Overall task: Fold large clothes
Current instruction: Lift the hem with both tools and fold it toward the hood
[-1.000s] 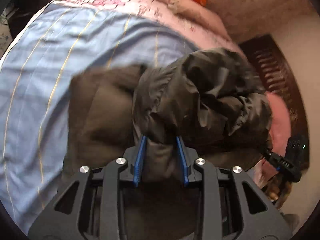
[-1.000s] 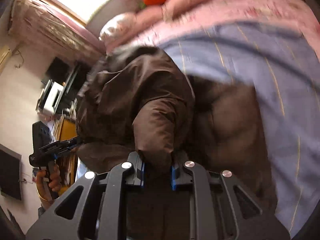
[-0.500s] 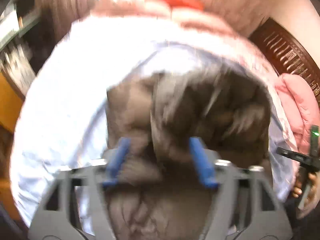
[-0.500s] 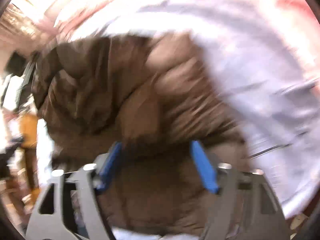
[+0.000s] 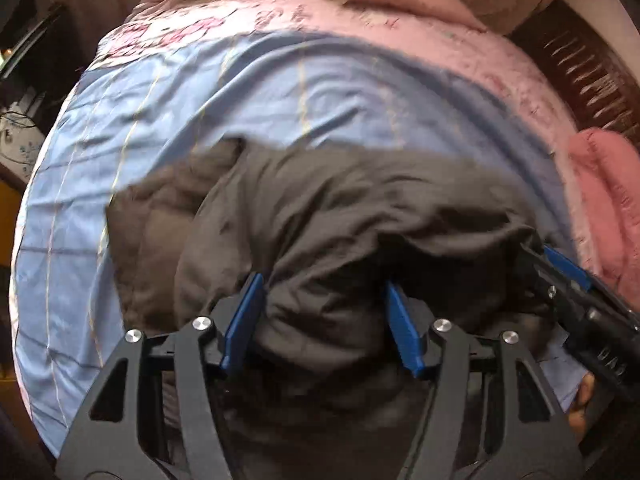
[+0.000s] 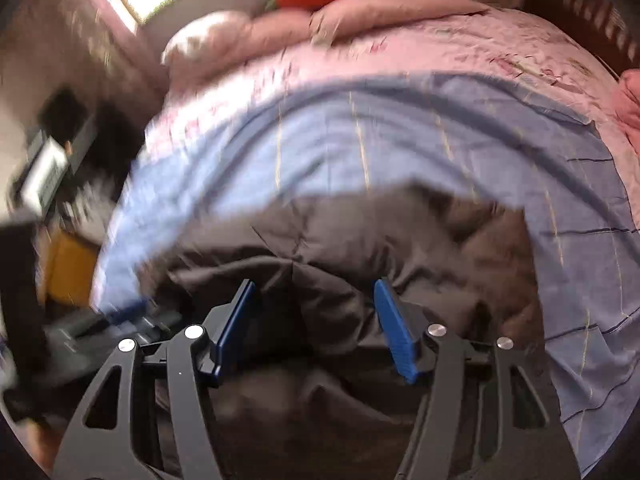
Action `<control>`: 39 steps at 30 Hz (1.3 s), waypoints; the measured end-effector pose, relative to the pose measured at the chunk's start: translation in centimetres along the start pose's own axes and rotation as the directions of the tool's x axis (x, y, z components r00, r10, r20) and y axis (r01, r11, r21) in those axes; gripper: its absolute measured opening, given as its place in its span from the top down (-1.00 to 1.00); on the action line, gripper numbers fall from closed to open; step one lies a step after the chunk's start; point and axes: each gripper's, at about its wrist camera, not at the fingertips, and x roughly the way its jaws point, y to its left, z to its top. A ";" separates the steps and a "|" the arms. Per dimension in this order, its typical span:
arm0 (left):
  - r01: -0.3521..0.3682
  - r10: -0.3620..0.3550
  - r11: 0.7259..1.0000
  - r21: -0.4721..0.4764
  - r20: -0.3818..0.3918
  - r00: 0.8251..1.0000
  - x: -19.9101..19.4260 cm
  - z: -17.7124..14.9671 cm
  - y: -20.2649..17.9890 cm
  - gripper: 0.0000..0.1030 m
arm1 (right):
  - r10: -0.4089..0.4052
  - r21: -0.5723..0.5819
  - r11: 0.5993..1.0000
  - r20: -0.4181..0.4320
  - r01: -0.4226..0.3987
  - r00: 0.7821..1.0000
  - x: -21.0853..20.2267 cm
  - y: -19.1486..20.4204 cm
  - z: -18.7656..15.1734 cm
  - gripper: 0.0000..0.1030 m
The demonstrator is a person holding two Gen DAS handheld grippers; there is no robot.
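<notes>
A: What is shown of the coat (image 5: pixel 360 216)?

B: It is seen laid in a bunched heap on the blue sheet (image 5: pixel 200 92) at the near edge of the bed, a fold of it brought over the lower layer. A second ago it was hung up from both grippers, clamped tight.

A: And the fingers?

B: The left gripper (image 5: pixel 322 320) is seen parted, its blue pads (image 5: pixel 242 324) standing either side of a hump of cloth. Whether that cloth is pressed cannot be told for certain; it appears to be let go. The right gripper (image 6: pixel 314 320) is likewise spread over the coat (image 6: pixel 360 248), with fabric between the pads but no pinch visible. Both pairs were opened wide and have just been drawn in a little.

A: What is meant for the fold?

B: One fold is judged delivered. The heap looks rumpled, so smoothing or a second fold is likely needed
</notes>
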 end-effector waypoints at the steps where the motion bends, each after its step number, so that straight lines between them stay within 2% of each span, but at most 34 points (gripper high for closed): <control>1: 0.009 -0.009 1.000 -0.026 -0.008 1.000 0.8 -1.4 1.0 -0.22 | -0.008 -0.010 1.000 -0.018 0.008 1.000 0.6 -0.8 -2.2 -0.18; 4: 0.048 -0.052 0.996 -0.072 -0.050 0.997 3.2 -4.2 2.9 -0.22 | -0.011 -0.028 1.000 -0.073 0.009 0.997 3.7 -2.4 -5.9 -0.17; 5: 0.040 -0.044 0.997 -0.064 -0.059 0.997 4.0 -5.1 2.8 -0.22 | -0.024 -0.043 0.999 -0.073 0.021 0.997 4.5 -2.6 -6.4 -0.16; 9: -0.077 0.078 0.997 0.020 -0.044 0.996 6.3 -6.2 0.7 -0.25 | -0.096 -0.110 0.990 -0.042 0.091 0.995 6.2 -2.1 -6.7 -0.16; 11: -0.062 0.062 0.998 -0.014 -0.043 0.997 6.2 -5.9 1.0 -0.24 | -0.066 -0.069 0.996 -0.070 0.061 0.995 6.5 -2.8 -6.0 -0.15; 13: -0.017 0.014 0.999 -0.046 -0.044 0.999 3.9 -5.9 1.4 -0.21 | 0.011 -0.003 1.000 -0.059 -0.011 0.998 3.9 -3.8 -5.6 -0.11; 15: 0.022 -0.022 0.999 -0.036 -0.014 1.000 0.9 -6.3 1.5 -0.22 | 0.092 0.039 0.995 0.015 -0.092 0.996 -0.6 -4.7 -6.2 -0.11; 17: 0.033 -0.032 0.999 -0.017 0.051 0.998 -2.2 -6.8 1.4 -0.47 | 0.112 0.017 0.994 0.037 -0.113 0.993 -3.1 -4.5 -6.9 -0.11; 19: 0.023 -0.022 1.000 -0.007 0.088 0.996 -3.9 -7.5 1.5 -0.49 | 0.108 -0.008 0.994 0.025 -0.107 0.994 -4.4 -4.1 -8.1 -0.11; 23: 0.051 -0.051 0.999 -0.009 -0.008 0.999 -1.8 -9.3 1.8 -0.49 | 0.023 -0.069 0.997 -0.014 -0.024 1.000 -2.9 -3.7 -11.1 -0.11; 28: 0.005 -0.007 1.000 -0.014 -0.130 0.992 2.3 -11.7 2.2 -0.52 | -0.015 -0.069 0.998 -0.102 0.008 0.995 1.4 -4.1 -12.5 -0.12; 34: -0.082 0.090 0.995 0.053 -0.170 0.981 5.3 -12.4 1.2 -0.56 | -0.109 -0.140 0.986 -0.128 0.090 0.986 5.8 -3.5 -13.1 -0.13; 37: -0.118 0.130 0.990 0.080 -0.157 0.979 6.0 -12.5 0.7 -0.57 | -0.154 -0.180 0.975 -0.112 0.132 0.982 6.5 -2.7 -13.4 -0.15; 39: -0.118 0.123 0.992 0.048 -0.121 0.985 5.1 -12.5 0.8 -0.55 | -0.158 -0.175 0.975 -0.103 0.139 0.982 5.7 -2.4 -13.3 -0.15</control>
